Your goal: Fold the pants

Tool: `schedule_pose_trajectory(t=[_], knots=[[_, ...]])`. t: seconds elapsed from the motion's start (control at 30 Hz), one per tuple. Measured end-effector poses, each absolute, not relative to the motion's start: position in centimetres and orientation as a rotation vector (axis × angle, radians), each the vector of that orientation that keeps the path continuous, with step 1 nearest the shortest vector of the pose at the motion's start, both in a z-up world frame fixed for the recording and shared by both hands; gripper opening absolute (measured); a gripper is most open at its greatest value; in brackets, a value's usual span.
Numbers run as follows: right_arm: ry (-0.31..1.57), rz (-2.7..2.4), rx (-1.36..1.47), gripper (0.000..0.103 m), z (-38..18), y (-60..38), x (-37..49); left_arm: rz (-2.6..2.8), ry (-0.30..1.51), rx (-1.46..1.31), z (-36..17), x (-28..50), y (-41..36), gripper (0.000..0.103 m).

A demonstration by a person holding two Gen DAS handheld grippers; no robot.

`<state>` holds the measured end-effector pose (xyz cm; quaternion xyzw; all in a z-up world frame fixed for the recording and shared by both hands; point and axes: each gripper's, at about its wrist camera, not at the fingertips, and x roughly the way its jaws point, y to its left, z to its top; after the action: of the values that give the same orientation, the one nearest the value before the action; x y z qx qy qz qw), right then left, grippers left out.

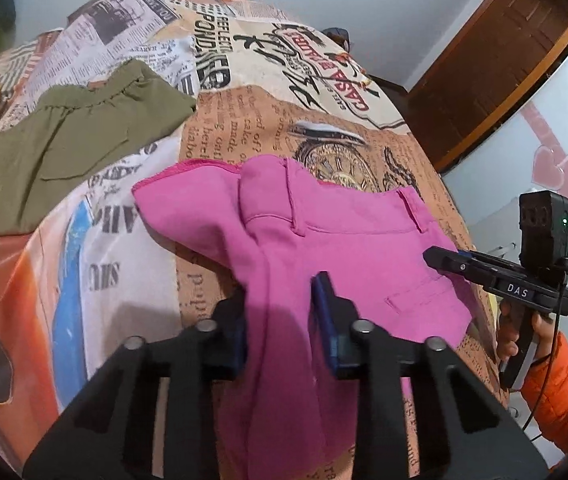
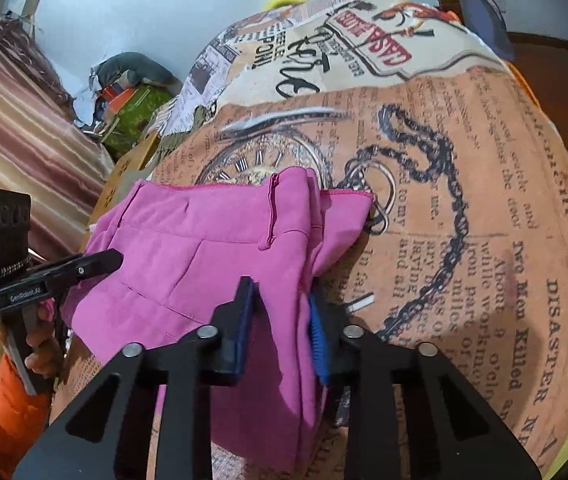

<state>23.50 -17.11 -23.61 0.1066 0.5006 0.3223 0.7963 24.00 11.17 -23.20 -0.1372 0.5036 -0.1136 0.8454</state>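
Note:
Pink pants (image 1: 324, 232) lie on a bed with a newspaper-print cover (image 1: 244, 128), waistband away from me. My left gripper (image 1: 280, 312) is shut on a bunched fold of the pink fabric, which hangs down between its blue pads. My right gripper (image 2: 280, 316) is shut on another fold of the same pants (image 2: 204, 248) near their other side. Each gripper shows in the other's view: the right one (image 1: 428, 258) at the pants' right edge, the left one (image 2: 120, 258) at their left edge.
Olive green pants (image 1: 64, 152) lie on the bed to the far left. A wooden door frame (image 1: 504, 60) and a white cabinet with pink hearts (image 1: 556, 168) stand to the right. Clutter and a striped curtain (image 2: 24, 128) sit beyond the bed's left side.

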Motion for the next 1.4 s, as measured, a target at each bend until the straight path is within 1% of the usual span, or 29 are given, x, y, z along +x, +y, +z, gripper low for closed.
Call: schedule_pose_trajectory(t=[0.03, 0.2, 0.5, 0.73, 0.87, 1.13, 1.3, 1.4], knots=[[1.062, 0.695, 0.211, 0.016, -23.2, -17.0, 23.4, -0.239, 1.057, -0.283, -23.0, 23.9, 11.1, 0.022], [1.013, 0.705, 0.165, 0.013, -21.1, -16.6, 23.1, -0.215, 1.022, -0.213, -21.3, 23.4, 10.2, 0.018], [0.909, 0.735, 0.131, 0.012, -16.3, -15.2, 22.7, -0.184, 0.932, -0.201, -16.7, 22.2, 11.1, 0.018], [0.816, 0.777, 0.105, 0.012, -12.0, -12.1, 23.4, -0.139, 0.828, -0.170, -11.7, 21.3, 13.4, 0.018], [0.780, 0.803, 0.080, 0.012, -10.5, -9.8, 23.9, -0.101, 0.782, -0.161, -9.6, 21.1, 15.5, 0.018], [0.745, 0.858, 0.024, 0.012, -9.2, -3.8, 26.2, -0.031, 0.737, -0.168, -7.9, 22.0, 20.8, 0.018], [0.749, 0.883, 0.004, 0.012, -9.4, -0.4, 27.6, 0.013, 0.744, -0.188, -8.8, 23.4, 24.6, 0.018], [0.761, 0.902, -0.001, 0.012, -10.5, 2.8, 29.6, 0.045, 0.759, -0.195, -10.1, 24.6, 26.7, 0.018]])
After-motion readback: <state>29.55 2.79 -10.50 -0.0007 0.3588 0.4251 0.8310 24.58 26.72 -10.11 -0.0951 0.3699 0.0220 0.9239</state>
